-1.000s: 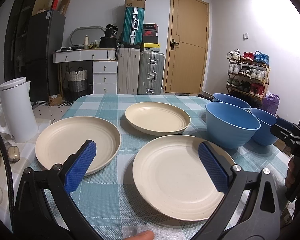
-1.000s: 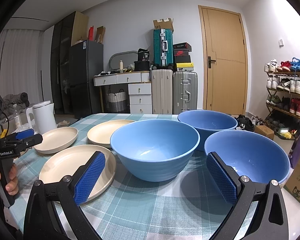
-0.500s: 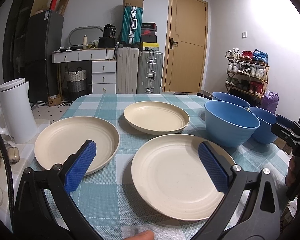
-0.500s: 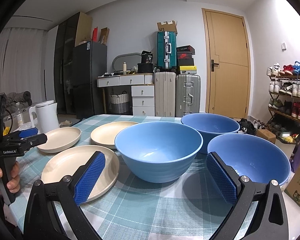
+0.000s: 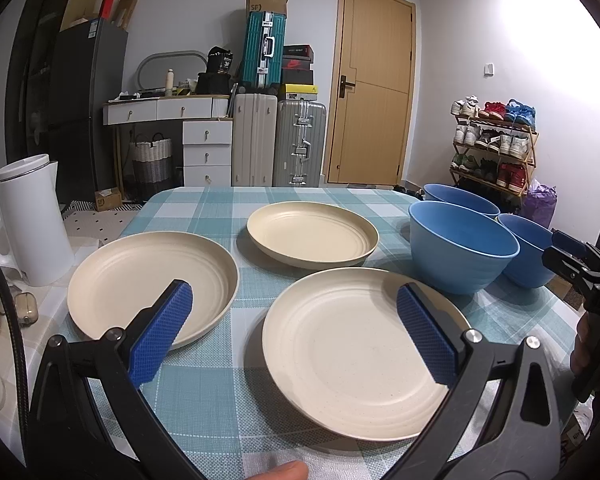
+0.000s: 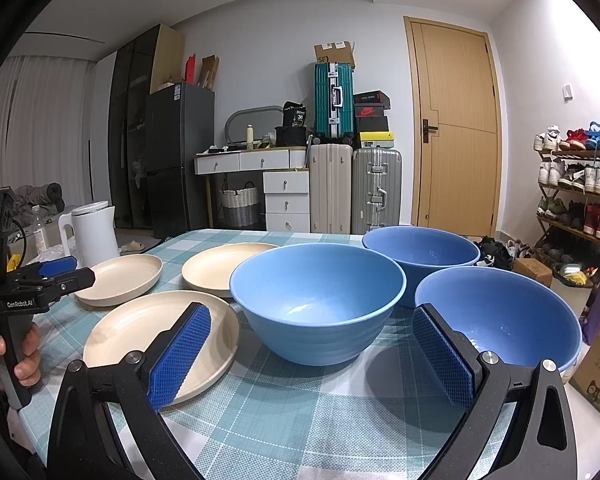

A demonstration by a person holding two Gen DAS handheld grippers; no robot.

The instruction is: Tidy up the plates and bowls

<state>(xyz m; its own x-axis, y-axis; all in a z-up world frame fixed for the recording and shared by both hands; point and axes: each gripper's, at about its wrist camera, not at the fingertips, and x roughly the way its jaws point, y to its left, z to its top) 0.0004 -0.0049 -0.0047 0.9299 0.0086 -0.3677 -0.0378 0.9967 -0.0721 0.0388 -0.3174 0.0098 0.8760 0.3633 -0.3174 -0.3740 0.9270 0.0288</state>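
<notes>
In the left wrist view, we lose most of the far round blue plastic bowl (image 5: 460, 199) behind the nearer blue bowl (image 5: 462, 250), and the white electric kettle (image 5: 32, 220) is cut by the frame's dark rim. In the right wrist view, the green-printed cardboard box (image 6: 598, 372) runs off the edge, its lettering too small for us to read.

A table under a teal checked cloth (image 5: 204, 364) carries three cream plates (image 5: 356, 344) (image 5: 148, 280) (image 5: 312, 234) at left and three blue bowls (image 6: 318, 300) (image 6: 420, 246) (image 6: 512, 312) clustered at right.
</notes>
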